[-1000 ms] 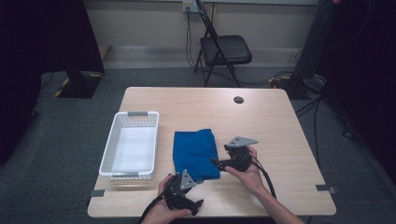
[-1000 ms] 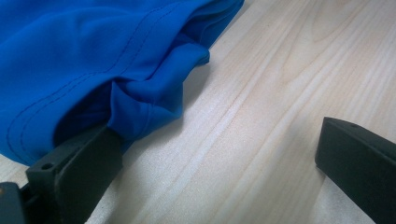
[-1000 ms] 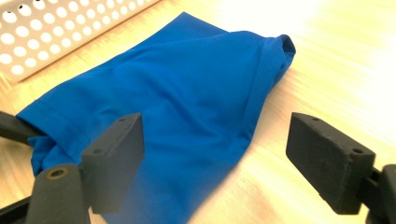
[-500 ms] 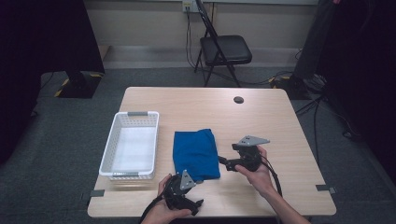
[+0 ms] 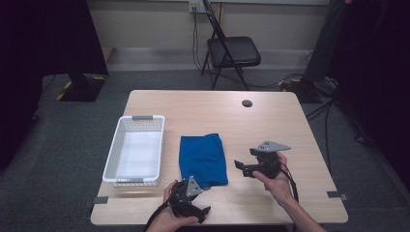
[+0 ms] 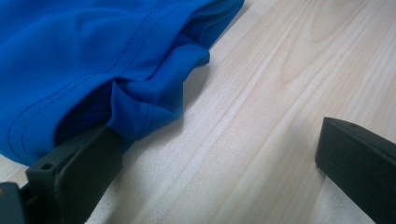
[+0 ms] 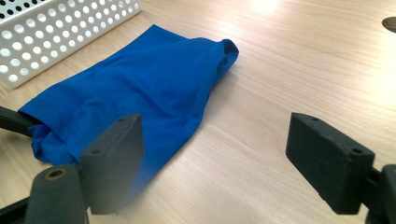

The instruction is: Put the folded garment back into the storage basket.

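Note:
A folded blue cloth [image 5: 203, 158] lies in the middle of the wooden table [image 5: 212, 111]. My left gripper [image 5: 200, 197] rests at the cloth's near right corner, held in a hand at the table's front edge. In the left gripper view it [image 6: 217, 154] is open: one jaw touches the bunched cloth corner [image 6: 144, 102] and the other sits on bare wood. My right gripper [image 5: 244, 162] hovers to the right of the cloth and points at it. It [image 7: 222, 158] stands open with nothing between its jaws, and the cloth [image 7: 140, 88] lies ahead and to the left.
A white perforated basket [image 5: 118, 152] stands left of the cloth, with nothing in it. A small black round cap [image 5: 247, 103] sits near the far edge. A black folding chair [image 5: 232, 50] stands beyond the table. Bare wood stretches to the right of the right gripper.
My right gripper has drawn back to the right, away from the cloth's edge, and risen slightly. The left gripper and the cloth have stayed put.

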Demonstrator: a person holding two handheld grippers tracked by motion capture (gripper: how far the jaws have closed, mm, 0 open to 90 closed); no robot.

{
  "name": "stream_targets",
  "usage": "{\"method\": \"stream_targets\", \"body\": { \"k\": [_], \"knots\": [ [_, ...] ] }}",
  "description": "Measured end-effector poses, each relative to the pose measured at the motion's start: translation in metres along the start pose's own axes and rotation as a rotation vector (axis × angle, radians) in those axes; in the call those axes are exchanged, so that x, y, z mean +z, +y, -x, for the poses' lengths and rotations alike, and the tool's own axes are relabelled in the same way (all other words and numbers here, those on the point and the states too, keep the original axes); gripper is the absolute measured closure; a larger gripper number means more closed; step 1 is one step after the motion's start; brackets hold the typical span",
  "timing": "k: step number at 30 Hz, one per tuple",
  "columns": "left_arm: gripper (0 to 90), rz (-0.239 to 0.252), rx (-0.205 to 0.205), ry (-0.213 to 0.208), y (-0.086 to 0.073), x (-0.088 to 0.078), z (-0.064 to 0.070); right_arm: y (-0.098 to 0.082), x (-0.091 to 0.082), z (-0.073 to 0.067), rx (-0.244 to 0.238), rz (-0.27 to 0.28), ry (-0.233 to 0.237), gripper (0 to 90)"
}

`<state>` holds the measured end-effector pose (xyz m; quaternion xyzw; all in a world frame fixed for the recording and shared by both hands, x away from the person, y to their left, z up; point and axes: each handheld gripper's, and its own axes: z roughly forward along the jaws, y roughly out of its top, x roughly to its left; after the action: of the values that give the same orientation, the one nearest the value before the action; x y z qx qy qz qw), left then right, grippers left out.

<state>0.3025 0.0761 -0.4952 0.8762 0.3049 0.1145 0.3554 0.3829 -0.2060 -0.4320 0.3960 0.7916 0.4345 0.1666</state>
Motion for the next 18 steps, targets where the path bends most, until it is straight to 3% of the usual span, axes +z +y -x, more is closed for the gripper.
{"method": "stream_targets", "body": {
  "k": [18],
  "knots": [
    [0.0, -0.001, 0.007, -0.005, 0.000, 0.000, -0.002, -0.015, -0.045, 0.028, 0.068, 0.073, -0.026, 16.6]
  ]
}}
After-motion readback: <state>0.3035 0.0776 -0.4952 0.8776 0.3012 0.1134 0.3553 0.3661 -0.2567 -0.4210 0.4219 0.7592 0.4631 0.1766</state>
